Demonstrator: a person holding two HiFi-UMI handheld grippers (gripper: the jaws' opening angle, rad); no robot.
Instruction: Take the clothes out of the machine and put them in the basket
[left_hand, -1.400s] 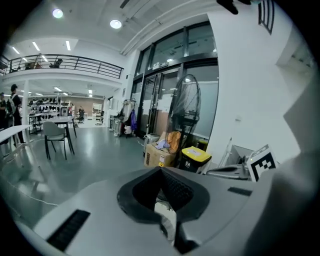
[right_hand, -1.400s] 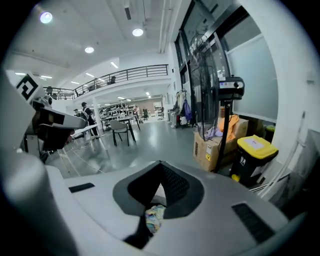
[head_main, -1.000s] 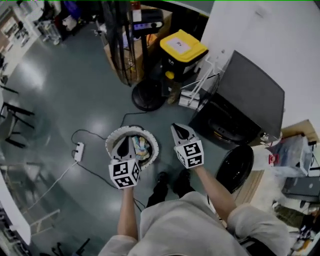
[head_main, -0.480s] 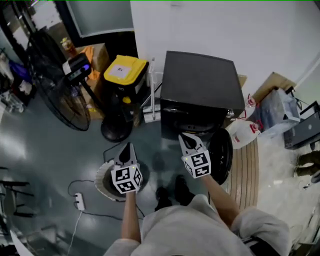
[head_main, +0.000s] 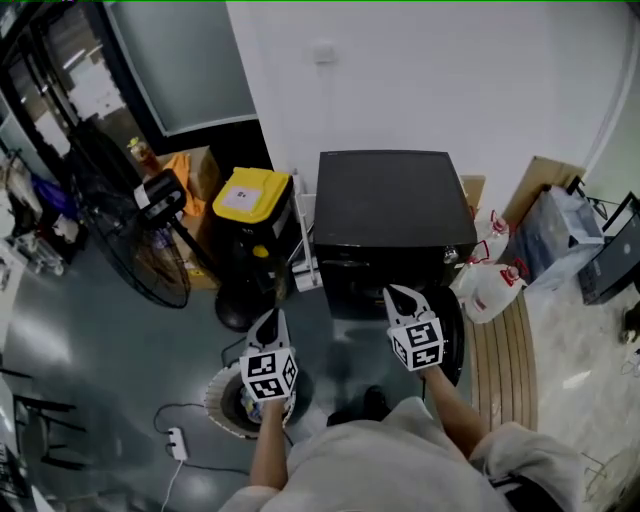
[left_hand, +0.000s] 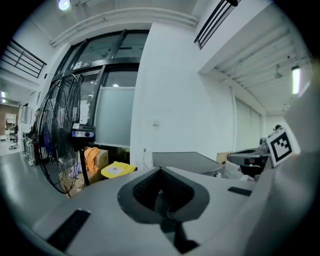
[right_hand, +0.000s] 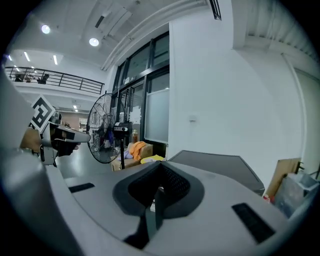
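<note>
Here, both forearms reach forward side by side, the left gripper (head_main: 270, 322) and right gripper (head_main: 399, 296) pointing to 12 o'clock, each with jaws pressed together on nothing. The black machine (head_main: 392, 205) stands at 12 o'clock, its door (head_main: 456, 340) open at 5 o'clock of it. The basket (head_main: 218, 405) sits on the floor beneath the left gripper, at 7 o'clock.

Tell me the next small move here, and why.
Probably lower the right hand-held gripper toward the front of the washing machine and open its jaws: both hand-held grippers are shut and empty, and the basket sits below the left hand-held gripper.
</note>
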